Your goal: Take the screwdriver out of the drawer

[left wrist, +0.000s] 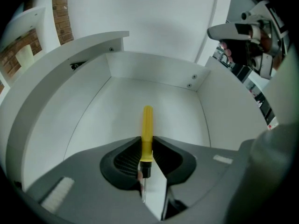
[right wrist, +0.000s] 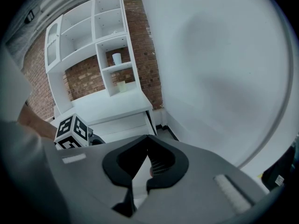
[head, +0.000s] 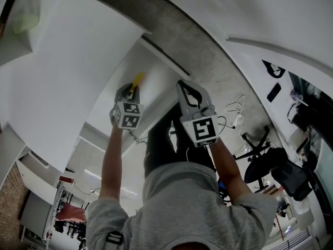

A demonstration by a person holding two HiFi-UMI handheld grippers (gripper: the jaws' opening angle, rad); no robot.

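Screwdriver with a yellow plastic handle, black collar and slim metal shaft [left wrist: 147, 125] sits clamped between the narrowed jaws of the left gripper [left wrist: 146, 146], whose pads press on the lower handle and collar. The handle juts out past the jaws, above the bare floor of the open white drawer [left wrist: 154, 69], roughly midway between the drawer's side walls and pointing toward its back wall. Whether the handle touches the drawer floor cannot be told. In the head view the left gripper points steeply down into the drawer, the yellow handle showing just beyond its tip.

Just beside it, over the drawer's right edge, the right gripper [right wrist: 145, 141] hangs with its jaws brought together at the tips and nothing between them. Its camera looks past the left gripper's black-and-white marker cube [right wrist: 72, 130] to white open shelving [right wrist: 107, 41] against a red brick wall [right wrist: 145, 55], with a white cup [right wrist: 117, 58] standing on one shelf.

The person's arms, in grey sweatshirt sleeves [head: 229, 191], reach forward to both grippers. A black office chair [head: 260, 163] stands well apart on the right.
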